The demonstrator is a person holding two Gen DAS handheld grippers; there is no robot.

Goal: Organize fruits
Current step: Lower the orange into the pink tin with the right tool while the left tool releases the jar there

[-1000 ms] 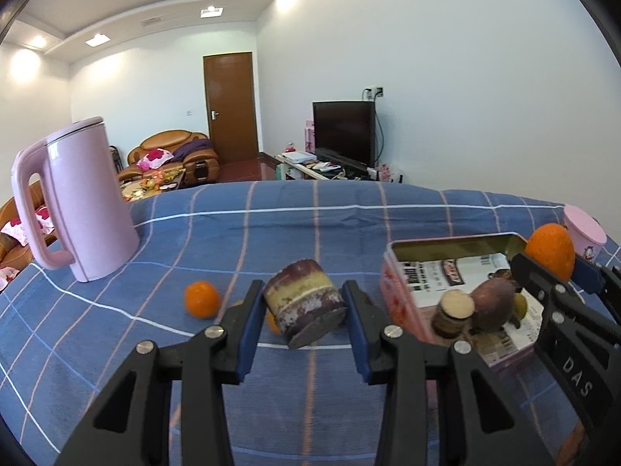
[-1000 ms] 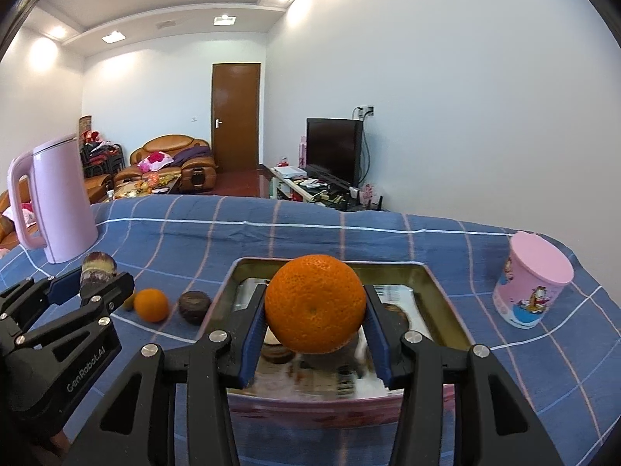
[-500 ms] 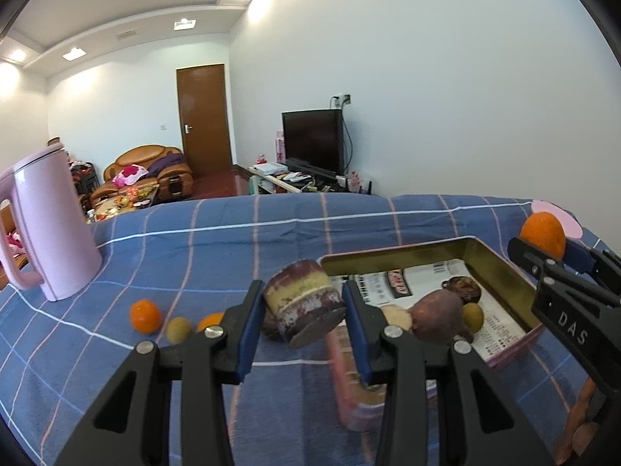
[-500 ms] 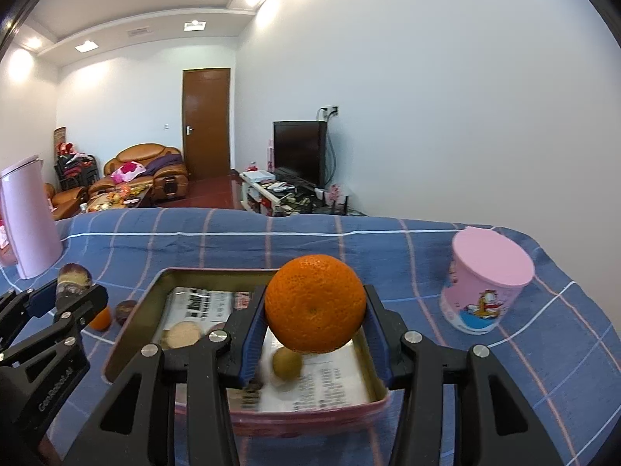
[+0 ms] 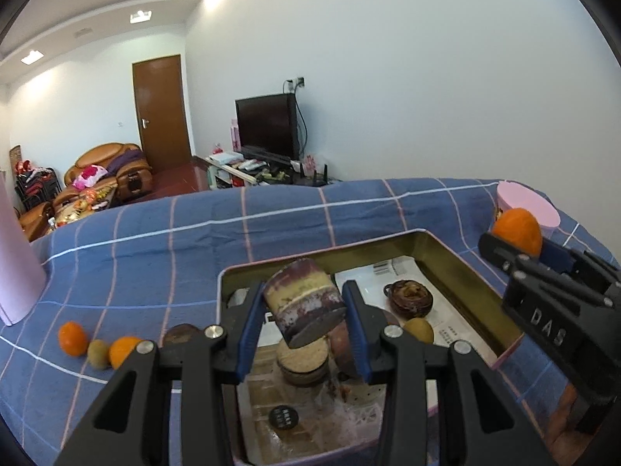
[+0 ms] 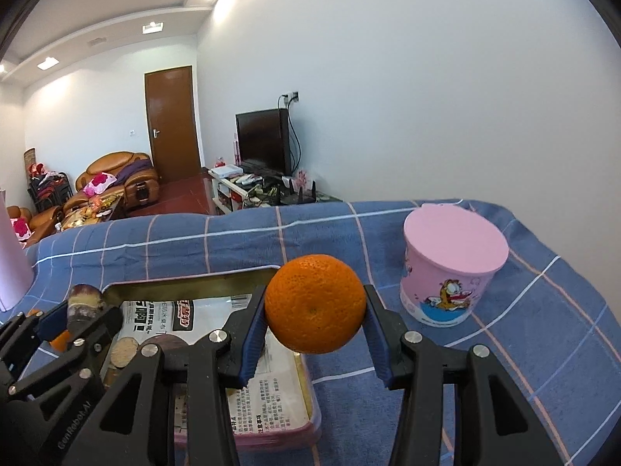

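My left gripper is shut on a short purple and yellow cut stalk piece, held above the open metal tin. The tin holds a cut round piece, a brown wrinkled fruit, a small green fruit and a reddish one. My right gripper is shut on a large orange, held over the tin's right edge. It also shows in the left wrist view. The left gripper shows at the left of the right wrist view.
Two small oranges, a green fruit and a dark fruit lie on the blue checked cloth left of the tin. A pink cup stands right of the tin. A pink kettle stands far left.
Both grippers have moved right with their loads. The left one now hangs over the tin; the right one has shifted from over the tin's middle to its right edge, nearer the pink cup.
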